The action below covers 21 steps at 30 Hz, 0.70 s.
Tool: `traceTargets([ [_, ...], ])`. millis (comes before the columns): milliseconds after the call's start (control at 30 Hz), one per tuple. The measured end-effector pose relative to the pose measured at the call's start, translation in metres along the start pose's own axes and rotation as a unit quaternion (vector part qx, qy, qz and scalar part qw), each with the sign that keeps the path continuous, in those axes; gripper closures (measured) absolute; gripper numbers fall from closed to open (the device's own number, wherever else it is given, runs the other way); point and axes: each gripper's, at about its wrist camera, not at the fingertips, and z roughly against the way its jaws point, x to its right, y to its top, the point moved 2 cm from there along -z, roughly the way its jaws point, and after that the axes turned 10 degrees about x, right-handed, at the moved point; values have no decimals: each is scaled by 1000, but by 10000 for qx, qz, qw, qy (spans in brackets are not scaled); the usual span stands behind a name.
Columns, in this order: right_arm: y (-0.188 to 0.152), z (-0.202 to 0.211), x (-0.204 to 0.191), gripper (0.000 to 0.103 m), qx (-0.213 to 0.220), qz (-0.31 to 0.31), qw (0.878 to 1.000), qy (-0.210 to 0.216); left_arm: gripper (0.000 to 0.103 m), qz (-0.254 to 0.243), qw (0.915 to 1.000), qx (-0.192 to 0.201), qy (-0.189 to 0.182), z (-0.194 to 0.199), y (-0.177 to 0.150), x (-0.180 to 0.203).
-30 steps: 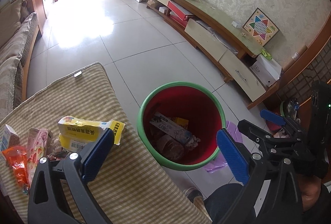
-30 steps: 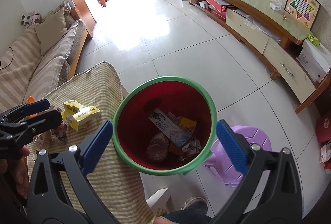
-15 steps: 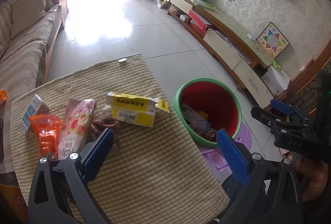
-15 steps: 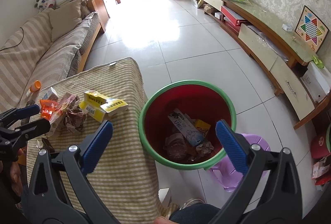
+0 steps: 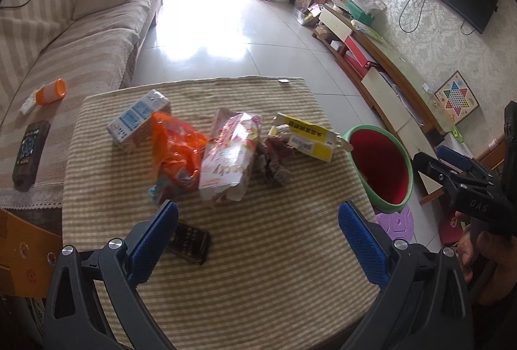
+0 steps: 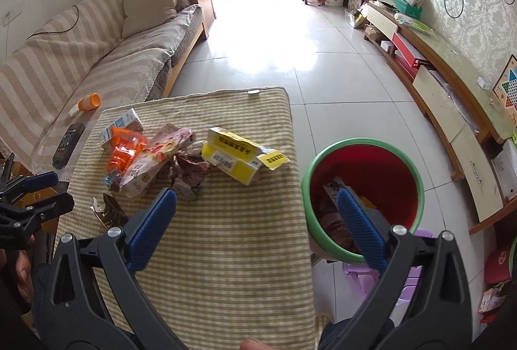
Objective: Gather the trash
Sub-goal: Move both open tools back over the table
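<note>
One striped table; on far half: one blue-white carton, one orange wrapper, one pink packet, one yellow box, one crumpled brown wrapper. One dark wrapper near left. One red bin on floor right of table, trash inside. Left gripper over near table edge, jaws spread, empty. Right gripper over table's right edge and bin, jaws spread, empty.

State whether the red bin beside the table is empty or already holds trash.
Already holds trash: the right wrist view shows a printed carton and crumpled wrappers at the bottom of the red bin.

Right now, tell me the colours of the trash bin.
Red inside, green rim: bin, clearest in the right wrist view.
</note>
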Motion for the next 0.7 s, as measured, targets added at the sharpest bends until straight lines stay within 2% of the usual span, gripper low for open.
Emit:
traceTargets([
  [200, -5, -12, -43, 5, -97, 194, 9994, 253, 8, 277, 9994, -13, 216, 9, -13, -49],
  [367, -10, -30, -67, 5, -260, 275, 9987, 346, 8, 558, 9981, 18, 276, 3, -11, -77],
  [700, -11, -75, -75, 5, -548, 160, 9978, 338, 8, 722, 9971, -61, 226, -33, 9, -101],
])
